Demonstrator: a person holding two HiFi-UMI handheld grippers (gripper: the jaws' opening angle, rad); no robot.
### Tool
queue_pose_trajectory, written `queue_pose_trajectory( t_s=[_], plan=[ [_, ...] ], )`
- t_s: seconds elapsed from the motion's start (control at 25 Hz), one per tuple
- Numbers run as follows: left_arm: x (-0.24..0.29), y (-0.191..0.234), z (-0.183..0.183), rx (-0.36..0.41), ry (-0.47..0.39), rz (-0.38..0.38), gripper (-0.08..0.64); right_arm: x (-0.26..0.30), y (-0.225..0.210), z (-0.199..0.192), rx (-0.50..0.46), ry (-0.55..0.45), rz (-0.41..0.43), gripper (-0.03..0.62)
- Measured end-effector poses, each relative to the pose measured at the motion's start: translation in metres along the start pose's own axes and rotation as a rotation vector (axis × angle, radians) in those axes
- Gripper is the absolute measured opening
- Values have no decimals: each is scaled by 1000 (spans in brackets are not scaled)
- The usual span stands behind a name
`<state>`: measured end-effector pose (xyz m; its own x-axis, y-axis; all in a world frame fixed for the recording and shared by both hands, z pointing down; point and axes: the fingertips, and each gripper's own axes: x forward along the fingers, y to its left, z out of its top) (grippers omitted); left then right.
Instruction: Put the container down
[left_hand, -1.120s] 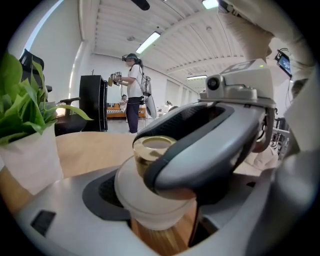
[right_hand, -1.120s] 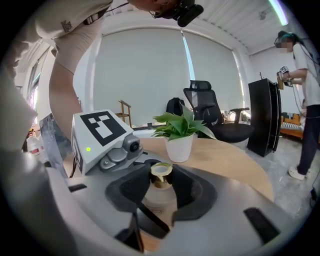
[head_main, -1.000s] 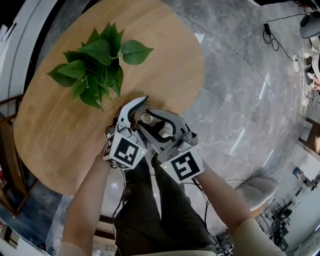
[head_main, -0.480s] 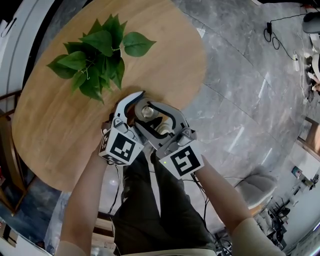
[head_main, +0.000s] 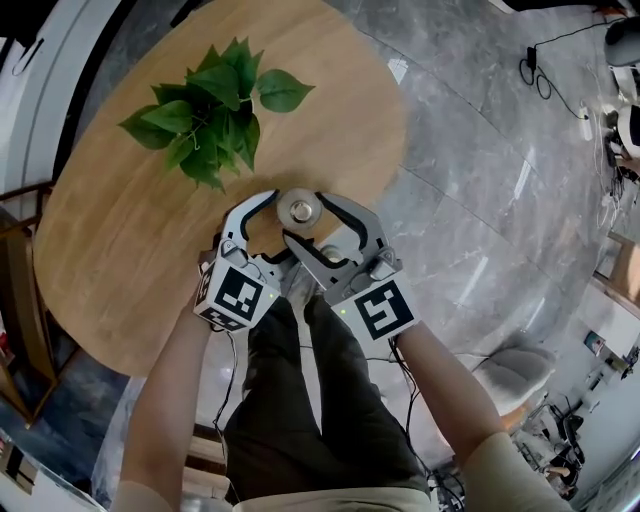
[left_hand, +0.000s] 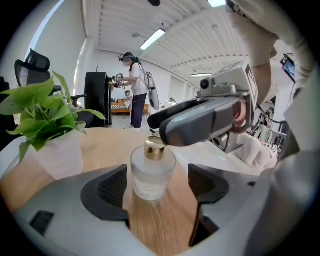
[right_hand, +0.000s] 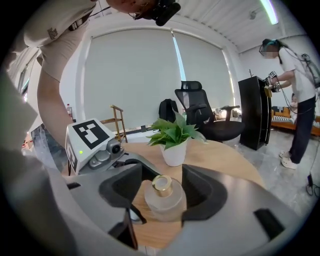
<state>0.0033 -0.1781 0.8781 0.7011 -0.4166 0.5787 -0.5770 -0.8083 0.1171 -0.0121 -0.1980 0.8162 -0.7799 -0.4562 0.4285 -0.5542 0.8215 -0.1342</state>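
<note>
table: centre-left of head view, floor to its right
plant: on table, upper left of frame, beyond container, apart from it
container: upright on table near its lower right edge, frame centre
left gripper: left of container, jaws apart, container between them
right gripper: right of container, jaws opening, container between them
legs: below table edge, bottom centre
</note>
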Motion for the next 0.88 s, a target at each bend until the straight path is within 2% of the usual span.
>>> queue_pose_trajectory(
  t_s=[0.08, 0.16, 0.24, 0.36, 0.52, 0.6, 0.68, 0.88],
  plan=[
    [-11, -2, 5, -18, 0, 5, 359, -9, -1, 11, 6, -1, -23, 230],
    [-25, -3, 15, -68, -13, 14, 357, -17, -2, 23, 16, -1, -50, 224],
    [-39, -2, 28, -129, -41, 29, 357, -27, -4, 37, 61, -9, -82, 174],
    [-61, -1, 50, -151, -67, 56, 356, -42, -3, 57, 98, -7, -109, 132],
    [-94, 2, 90, -198, -98, 92, 354, -64, 0, 103, 109, -32, -152, 106],
    [-114, 7, 115, -232, -125, 123, 324, -78, 0, 133, 111, -60, -173, 90],
    [-135, 12, 142, -226, -150, 153, 279, -91, 2, 164, 105, -95, -187, 51],
    [-181, 23, 191, -189, -179, 190, 249, -112, 8, 230, 93, -154, -206, 46]
  ],
)
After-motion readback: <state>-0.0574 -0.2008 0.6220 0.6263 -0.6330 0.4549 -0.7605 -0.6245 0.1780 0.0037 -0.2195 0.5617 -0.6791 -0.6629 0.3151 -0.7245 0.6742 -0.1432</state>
